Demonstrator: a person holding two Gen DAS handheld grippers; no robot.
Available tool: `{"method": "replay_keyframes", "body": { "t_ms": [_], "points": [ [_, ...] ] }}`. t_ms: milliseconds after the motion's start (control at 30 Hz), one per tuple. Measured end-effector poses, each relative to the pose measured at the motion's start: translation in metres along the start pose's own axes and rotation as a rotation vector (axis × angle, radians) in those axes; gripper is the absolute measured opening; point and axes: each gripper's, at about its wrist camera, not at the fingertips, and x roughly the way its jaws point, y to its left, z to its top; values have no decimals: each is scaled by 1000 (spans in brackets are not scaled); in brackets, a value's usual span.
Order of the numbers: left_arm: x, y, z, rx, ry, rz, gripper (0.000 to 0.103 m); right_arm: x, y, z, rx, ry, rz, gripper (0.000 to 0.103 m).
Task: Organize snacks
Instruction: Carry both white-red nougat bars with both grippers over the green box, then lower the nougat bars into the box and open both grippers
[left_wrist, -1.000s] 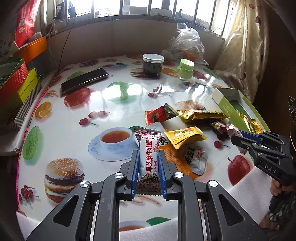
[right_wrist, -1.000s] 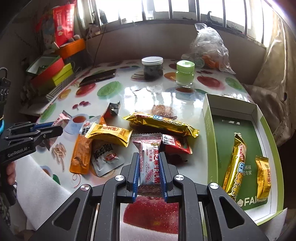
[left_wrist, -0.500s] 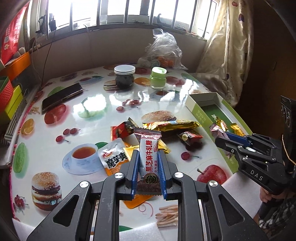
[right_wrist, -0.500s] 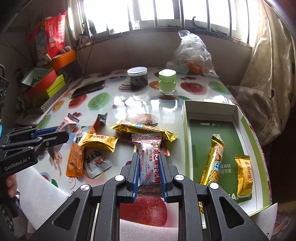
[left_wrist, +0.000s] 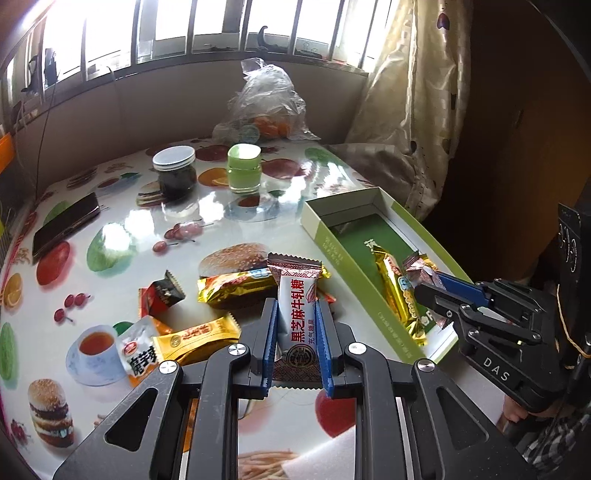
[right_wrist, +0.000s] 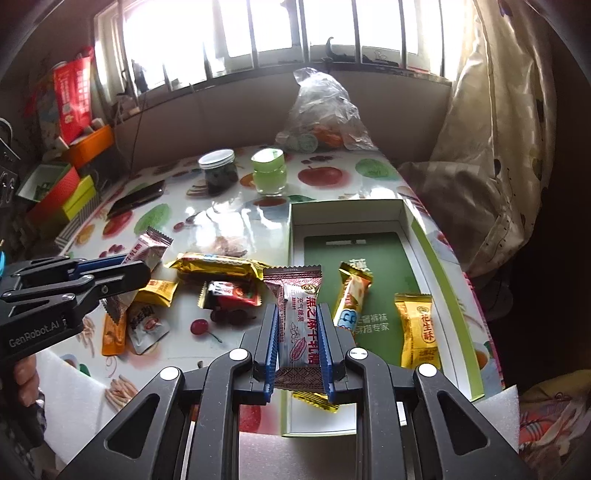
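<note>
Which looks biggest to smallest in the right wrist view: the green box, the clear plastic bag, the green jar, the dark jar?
1. Green box
2. Clear plastic bag, though it sits farther back
3. Green jar and dark jar look alike; no ranking.

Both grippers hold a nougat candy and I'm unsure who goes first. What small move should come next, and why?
Probably lower the right gripper and release its nougat candy into the green box: it already hangs over the box's near end, beside two gold packets.
</note>
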Motion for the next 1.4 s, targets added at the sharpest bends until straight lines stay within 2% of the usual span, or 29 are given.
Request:
{"method": "replay_keyframes", "body": {
  "t_ms": [267, 567, 867, 1167, 1400],
  "points": [
    [19, -34, 15, 44, 12, -55, 21, -8, -32, -2, 51, -9, -54, 19],
    [49, -58, 28, 61, 58, -97, 21, -2, -60, -12, 94, 20, -109, 19],
    [74, -68, 38, 65, 92, -95, 21, 11, -73, -15, 109, 49, -132, 19],
    [105, -69, 44, 43, 141, -93, 21, 28, -77, -21, 127, 86, -111, 19],
    [118, -73, 48, 39, 157, -76, 21, 33, -73, -19, 110, 79, -116, 19]
  ]
}}
